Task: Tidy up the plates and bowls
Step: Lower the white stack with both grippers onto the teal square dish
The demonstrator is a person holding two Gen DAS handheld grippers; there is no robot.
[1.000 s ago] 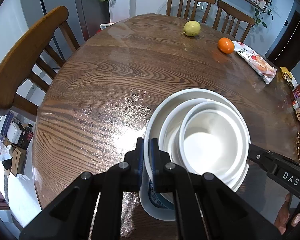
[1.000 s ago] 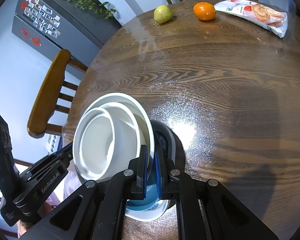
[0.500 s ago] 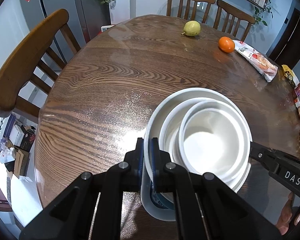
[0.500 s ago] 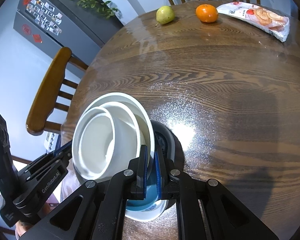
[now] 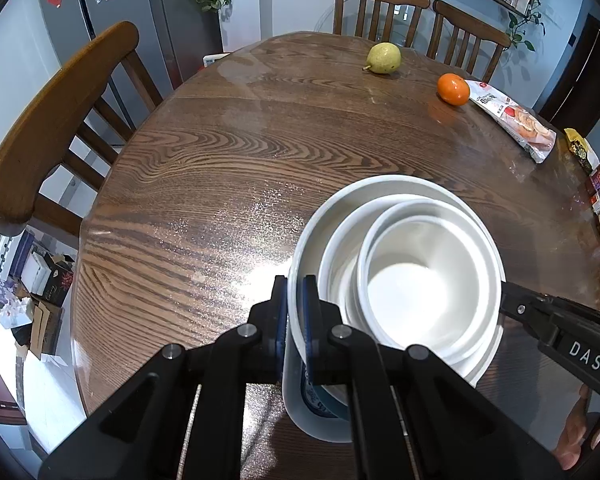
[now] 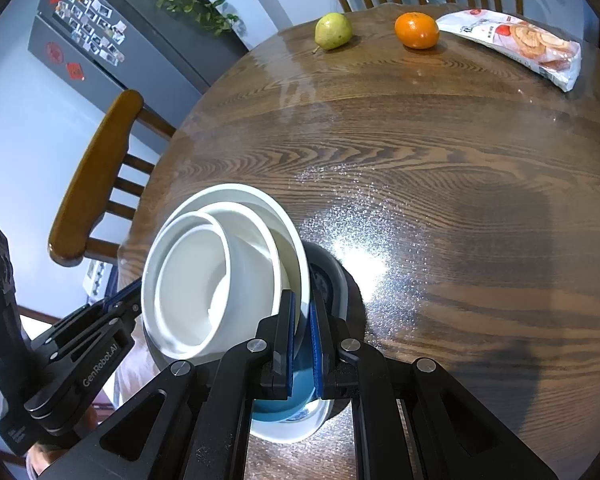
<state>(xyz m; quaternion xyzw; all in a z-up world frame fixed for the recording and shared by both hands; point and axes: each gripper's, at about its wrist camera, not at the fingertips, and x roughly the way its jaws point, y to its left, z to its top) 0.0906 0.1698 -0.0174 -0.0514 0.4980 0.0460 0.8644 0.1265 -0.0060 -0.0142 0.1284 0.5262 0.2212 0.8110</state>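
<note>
Stacking looks nearly done: both the left hand-held gripper and right hand-held gripper clamp opposite rims of the nested white stack (blue bowl beneath) at the desk's near edge.

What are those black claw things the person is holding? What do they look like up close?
Both are matte black, angular linkage frames with round silver pivot screws. Each ends in two flat fingers faced with blue pads. The left gripper bears white lettering "GenRobot.AI" on its side, seen from the right wrist camera; the right gripper shows "DAS" in white. No cables are visible. A bit of bare hand shows behind each; no sleeves.
</note>
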